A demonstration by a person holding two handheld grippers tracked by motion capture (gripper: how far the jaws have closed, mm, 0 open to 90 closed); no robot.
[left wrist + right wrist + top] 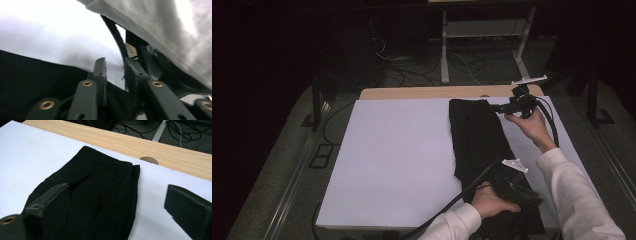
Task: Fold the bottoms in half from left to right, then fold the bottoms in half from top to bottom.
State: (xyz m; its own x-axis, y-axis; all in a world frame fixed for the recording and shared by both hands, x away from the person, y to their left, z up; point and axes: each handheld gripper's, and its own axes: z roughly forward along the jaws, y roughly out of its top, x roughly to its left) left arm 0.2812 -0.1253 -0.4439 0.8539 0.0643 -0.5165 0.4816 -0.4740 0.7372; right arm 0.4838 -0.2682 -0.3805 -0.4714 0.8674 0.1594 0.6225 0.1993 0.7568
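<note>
Garment: black folded garment, likely trousers, lying lengthwise on the right half of the white table cover; its far end sits just short of the bare wooden table edge, its near end reaches the front edge by the person's left hand.
Expected handling: judged light, soft and limp; it will sag and unfold if lifted at one point, and the smooth cover lets it slide when dragged.
Surface detail: folds and a seam near the far end show in the right gripper view; fabric looks matte, not slippery.
Recommended hold: pinch through all layers at a corner or along a folded edge, one gripper at each end, to keep the fold intact.
Left gripper: at the near end of the garment, over black cloth; jaws stand a narrow gap apart, with no cloth visible between the tips, so no pinch is shown. The white sleeve of the right arm crosses above it.
Right gripper: at the far end, held above the garment's right corner; jaws spread wide, nothing between them, pads clear of cloth.
Risk: a single-layer grab would pull the fold open.
</note>
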